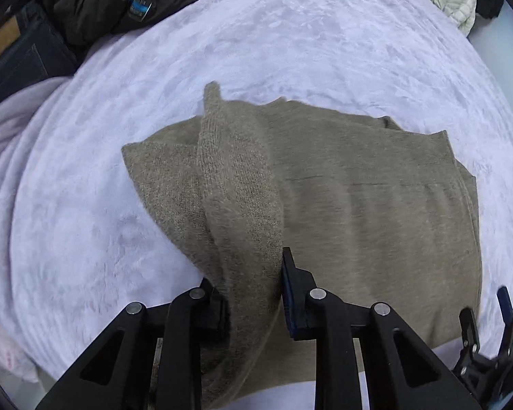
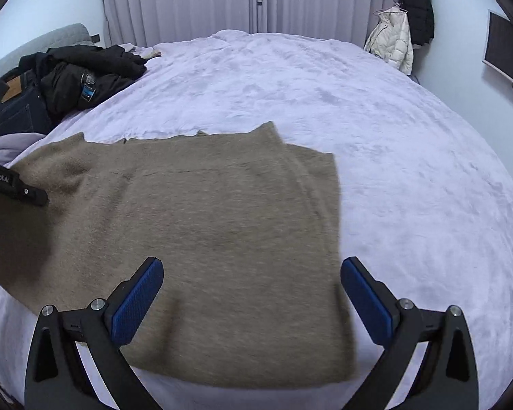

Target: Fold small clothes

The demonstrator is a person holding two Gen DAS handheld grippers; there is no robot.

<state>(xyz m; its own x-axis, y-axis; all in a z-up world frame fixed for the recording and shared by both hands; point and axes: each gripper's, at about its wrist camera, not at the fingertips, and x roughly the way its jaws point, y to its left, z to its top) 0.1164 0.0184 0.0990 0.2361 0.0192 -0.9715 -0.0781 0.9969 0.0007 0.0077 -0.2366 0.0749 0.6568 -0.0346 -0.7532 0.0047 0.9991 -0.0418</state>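
Note:
A brown knitted sweater [image 1: 359,205] lies partly folded on the pale lilac bed [image 1: 290,34]. My left gripper [image 1: 256,294] is shut on a raised fold of the sweater's left side, which runs up between its fingers. In the right wrist view the sweater [image 2: 205,222] lies flat in front of me. My right gripper [image 2: 253,294] is open and empty, just above the sweater's near right part. The left gripper's body [image 2: 13,184] shows at the left edge over the sweater. The right gripper's fingers [image 1: 489,328] show at the lower right of the left wrist view.
A pile of dark jackets and jeans [image 2: 51,82] lies at the bed's far left. A lilac garment [image 1: 3,143] lies beside it. A white puffer jacket and a black coat [image 2: 400,30] hang at the far right wall. Curtains [image 2: 222,0] stand behind the bed.

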